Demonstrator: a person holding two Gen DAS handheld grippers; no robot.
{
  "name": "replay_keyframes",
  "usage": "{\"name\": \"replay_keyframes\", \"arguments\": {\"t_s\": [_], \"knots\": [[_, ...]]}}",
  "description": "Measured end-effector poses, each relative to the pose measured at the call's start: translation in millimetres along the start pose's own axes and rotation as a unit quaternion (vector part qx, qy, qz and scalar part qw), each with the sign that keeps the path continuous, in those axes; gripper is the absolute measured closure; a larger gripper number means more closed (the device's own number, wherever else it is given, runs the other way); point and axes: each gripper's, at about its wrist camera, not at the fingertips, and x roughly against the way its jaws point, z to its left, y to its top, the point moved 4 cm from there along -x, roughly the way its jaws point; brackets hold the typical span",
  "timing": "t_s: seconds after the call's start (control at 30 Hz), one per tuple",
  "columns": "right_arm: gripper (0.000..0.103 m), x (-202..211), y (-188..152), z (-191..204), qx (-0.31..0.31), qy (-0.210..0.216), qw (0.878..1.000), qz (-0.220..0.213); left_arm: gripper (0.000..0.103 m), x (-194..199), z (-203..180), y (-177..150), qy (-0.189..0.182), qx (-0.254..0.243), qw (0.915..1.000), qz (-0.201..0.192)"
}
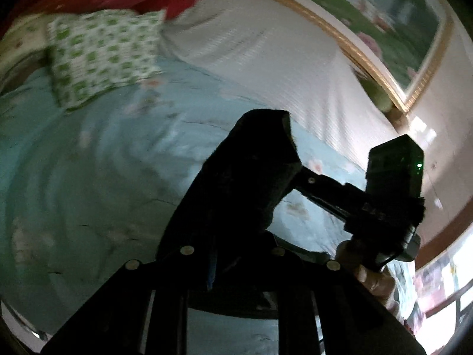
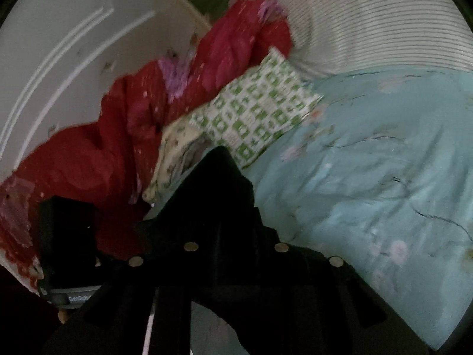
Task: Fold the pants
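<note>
Dark soft pants (image 1: 251,171) hang pinched in my left gripper (image 1: 236,207) and right gripper (image 2: 218,207); I should lift both evenly over the light blue flowery bedsheet (image 2: 369,162).

Black pants (image 1: 251,177), pale blue bedsheet (image 2: 369,177) with faint pink flowers, white pillow (image 2: 260,109) with green squares, red blanket (image 2: 124,136) with lilac patches, gold-framed green picture (image 1: 393,20).

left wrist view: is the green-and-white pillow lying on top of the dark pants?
No. The green-and-white pillow lies far up the light-blue bedspread, while the dark pants hang in the left hand-held gripper.
</note>
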Motion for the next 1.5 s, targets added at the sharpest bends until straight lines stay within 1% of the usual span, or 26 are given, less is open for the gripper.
{"name": "replay_keyframes", "arguments": {"t_s": [0.1, 0.3, 0.4, 0.57, 0.77, 0.93, 1.03, 1.13, 1.2, 1.33, 1.5], "knots": [[0.085, 27, -9, -13, -0.019, -0.008, 1.000, -0.023, 0.087, -3, -27, -10, -0.008, -0.022, 0.9997, 0.010], [0.085, 65, -25, -35, -0.046, -0.028, 0.997, -0.047, 0.087, -20, -66, -27, -0.009, -0.062, 0.9974, 0.035], [0.085, 84, -36, -48, -0.064, -0.032, 0.995, -0.065, 0.087, -25, -84, -39, -0.010, -0.088, 0.9952, 0.043], [0.086, 104, -51, -70, -0.090, -0.041, 0.992, -0.084, 0.087, -44, -111, -59, -0.003, -0.133, 0.9898, 0.051], [0.086, 115, -69, -94, -0.117, -0.054, 0.988, -0.089, 0.087, -66, -125, -83, 0.009, -0.169, 0.9837, 0.061], [0.086, 124, -82, -104, -0.126, -0.069, 0.985, -0.094, 0.086, -76, -133, -98, 0.006, -0.190, 0.9795, 0.065], [0.085, 128, -88, -112, -0.143, -0.075, 0.983, -0.093, 0.086, -83, -136, -107, 0.008, -0.205, 0.9760, 0.073], [0.085, 133, -96, -116, -0.156, -0.086, 0.980, -0.092, 0.086, -86, -138, -112, 0.002, -0.211, 0.9743, 0.079], [0.085, 137, -99, -115, -0.153, -0.097, 0.979, -0.095, 0.086, -86, -141, -115, -0.004, -0.216, 0.9729, 0.082], [0.085, 145, -106, -114, -0.149, -0.131, 0.975, -0.097, 0.085, -90, -146, -124, -0.014, -0.231, 0.9685, 0.092], [0.086, 161, -113, -115, -0.157, -0.146, 0.970, -0.112, 0.082, -95, -151, -137, -0.026, -0.245, 0.9633, 0.107]]}}
